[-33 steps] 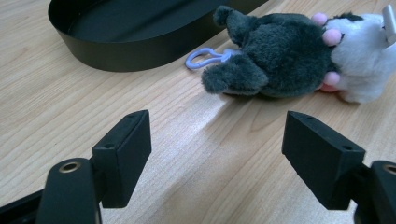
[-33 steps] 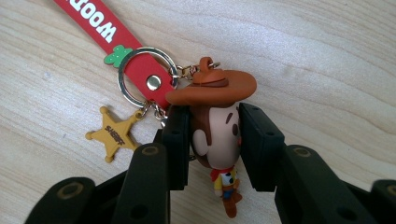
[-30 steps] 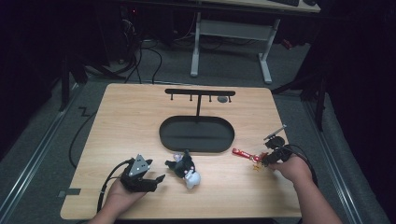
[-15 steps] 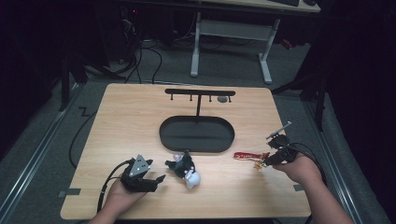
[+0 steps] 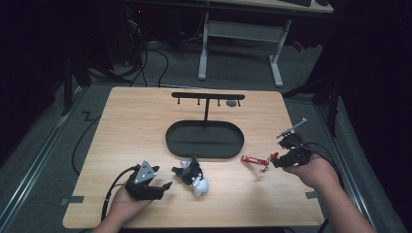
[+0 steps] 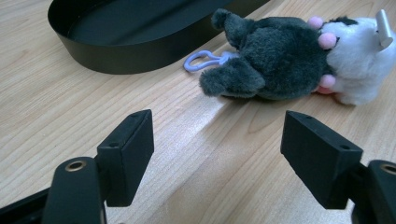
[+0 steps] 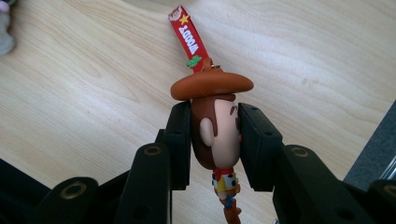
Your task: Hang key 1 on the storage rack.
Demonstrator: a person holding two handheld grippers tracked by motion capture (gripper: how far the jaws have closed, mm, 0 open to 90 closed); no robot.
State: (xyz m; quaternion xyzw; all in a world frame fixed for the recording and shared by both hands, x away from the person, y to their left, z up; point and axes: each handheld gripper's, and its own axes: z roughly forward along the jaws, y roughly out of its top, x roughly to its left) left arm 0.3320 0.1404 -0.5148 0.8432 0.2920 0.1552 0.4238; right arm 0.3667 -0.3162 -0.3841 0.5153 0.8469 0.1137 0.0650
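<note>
My right gripper (image 7: 215,135) is shut on a cowboy keychain (image 7: 217,135), its jaws pressing the sides of the figure's head under the brown hat. The red strap (image 7: 187,39) trails away over the wood. From above, that keychain (image 5: 265,162) and right gripper (image 5: 279,160) sit at the table's right side. A grey and white plush toy (image 6: 285,60) with a lilac loop lies on the table just ahead of my left gripper (image 6: 217,154), which is open and empty. In the high view the plush toy (image 5: 193,177) lies right of the left gripper (image 5: 160,187).
A black oval tray (image 5: 204,141) with a T-shaped hanger stand (image 5: 208,97) sits mid-table; its wall (image 6: 140,46) is close behind the plush. Cables trail from both grippers. The table's right edge (image 7: 373,140) is near the right gripper.
The right gripper has drawn the keychain to the right, toward the table's edge. The left gripper and plush toy have stayed put.
</note>
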